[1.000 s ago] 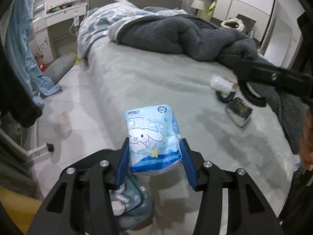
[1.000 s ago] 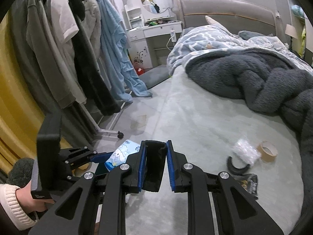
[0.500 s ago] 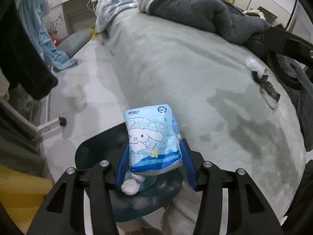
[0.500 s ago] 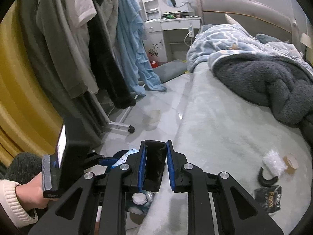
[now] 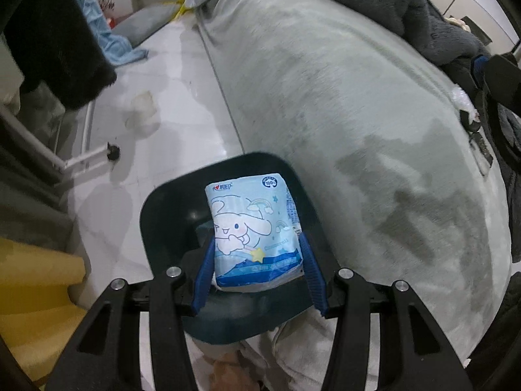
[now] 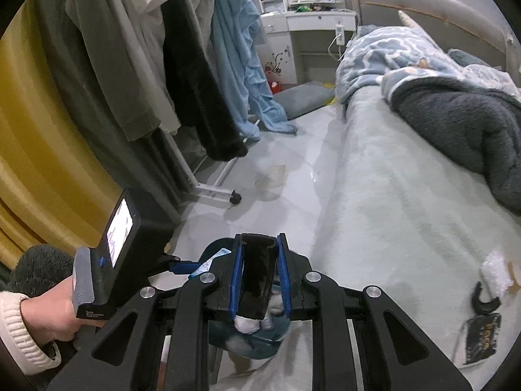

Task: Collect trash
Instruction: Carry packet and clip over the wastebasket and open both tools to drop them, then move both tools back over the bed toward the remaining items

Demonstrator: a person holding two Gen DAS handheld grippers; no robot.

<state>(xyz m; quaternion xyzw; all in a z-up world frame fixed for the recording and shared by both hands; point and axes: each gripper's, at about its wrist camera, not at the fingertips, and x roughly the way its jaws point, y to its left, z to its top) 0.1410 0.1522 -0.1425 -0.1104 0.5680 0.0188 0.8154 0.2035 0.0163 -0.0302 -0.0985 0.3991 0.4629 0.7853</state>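
My left gripper [image 5: 257, 270] is shut on a light blue tissue pack [image 5: 252, 231] with a cartoon dog, held over the open mouth of a dark teal trash bin [image 5: 162, 208] beside the bed. My right gripper [image 6: 259, 280] is shut on the bin's dark handle [image 6: 257, 277] and holds the bin [image 6: 247, 342], which has white crumpled trash inside. The left gripper shows at the left of the right wrist view [image 6: 182, 265]. On the grey-green bed [image 6: 390, 211] lie a white wad [image 6: 495, 270], a black curved piece [image 6: 485, 304] and a dark wrapper [image 6: 480, 332].
A clothes rack [image 6: 215, 192] with hanging clothes stands on the left over the pale floor [image 5: 156, 75]. A yellow curtain [image 6: 39, 130] hangs far left. A dark blanket [image 6: 462, 123] is heaped on the bed's far side. A white dresser [image 6: 309, 22] stands at the back.
The left gripper has swung down and left from over the bed to over the bin, with the tissue pack still in it. The right gripper has kept its hold on the bin.
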